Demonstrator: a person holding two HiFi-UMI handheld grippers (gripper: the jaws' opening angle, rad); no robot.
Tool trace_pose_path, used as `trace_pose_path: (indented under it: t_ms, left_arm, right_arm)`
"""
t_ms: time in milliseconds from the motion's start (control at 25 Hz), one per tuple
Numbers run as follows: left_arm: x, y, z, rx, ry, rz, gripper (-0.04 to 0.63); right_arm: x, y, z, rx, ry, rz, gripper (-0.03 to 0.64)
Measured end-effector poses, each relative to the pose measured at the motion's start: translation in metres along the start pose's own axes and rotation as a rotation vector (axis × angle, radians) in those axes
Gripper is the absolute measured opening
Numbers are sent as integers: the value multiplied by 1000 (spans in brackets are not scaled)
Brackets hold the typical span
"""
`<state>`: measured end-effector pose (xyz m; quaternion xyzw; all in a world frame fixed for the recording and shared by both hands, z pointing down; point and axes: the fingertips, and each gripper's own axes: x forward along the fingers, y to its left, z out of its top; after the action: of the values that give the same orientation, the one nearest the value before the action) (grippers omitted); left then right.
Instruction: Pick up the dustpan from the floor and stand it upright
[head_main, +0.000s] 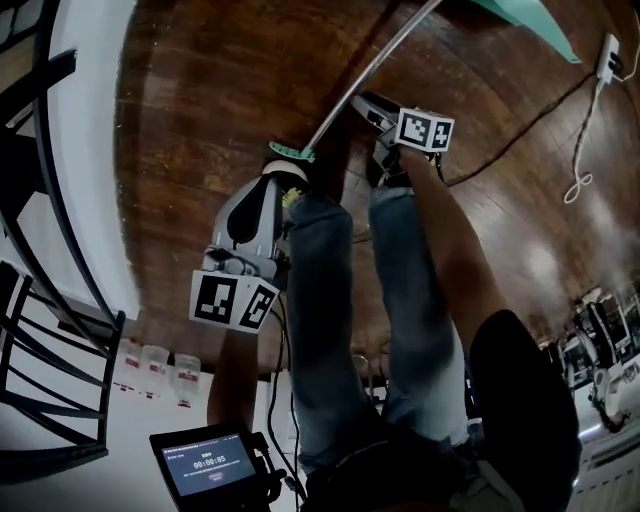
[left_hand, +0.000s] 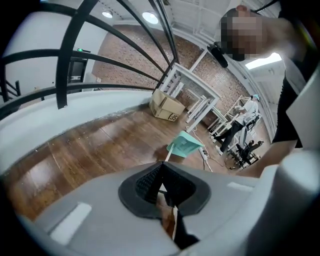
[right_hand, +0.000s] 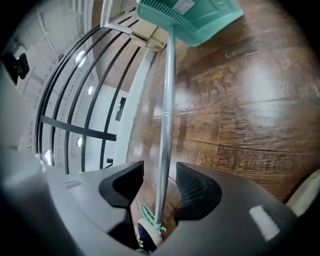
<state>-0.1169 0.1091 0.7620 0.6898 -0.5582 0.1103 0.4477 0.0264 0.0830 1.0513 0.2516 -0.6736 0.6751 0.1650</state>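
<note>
The dustpan (head_main: 535, 28) lies flat on the wooden floor (head_main: 190, 120), not yet lifted. Its teal pan is at the far end, and its long metal handle (head_main: 365, 80) runs back toward the person, ending in a green cap (head_main: 290, 152) just by their feet.

The right gripper (right_hand: 159, 167) is the nearer one. It sits low over the handle with its jaws partly apart, and the pole passes lengthwise between them. The pads do not seem to press on the pole, so I'd say it has no hold yet. Because the pole runs almost along the line this gripper points, the jaws only need to close where they are.

The left gripper (left_hand: 161, 167) hangs beside the person's leg, short of the cap, with its jaws together and nothing in them.

The right gripper view alone shows the pole in the gap and the cap next to a shoe (right_hand: 145, 237). The left gripper view shows the pan well ahead on bare boards, with a cardboard box (left_hand: 167, 107) farther off. The head view shows both grippers along the handle.
</note>
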Motion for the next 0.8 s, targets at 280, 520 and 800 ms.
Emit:
trace_pose_path:
  t_ms: [280, 520, 800]
  left_arm:
    - [0, 10, -10, -10, 0, 13, 18]
    - [-17, -24, 26, -9, -6, -2, 18]
    - [-33, -104, 120, 66, -65, -112, 18]
  right_arm:
    - [35, 7, -13, -50, 39, 67, 101]
    - [-4, 83, 0, 97, 32, 210, 103]
    - [-70, 177, 35, 173, -4, 301, 127]
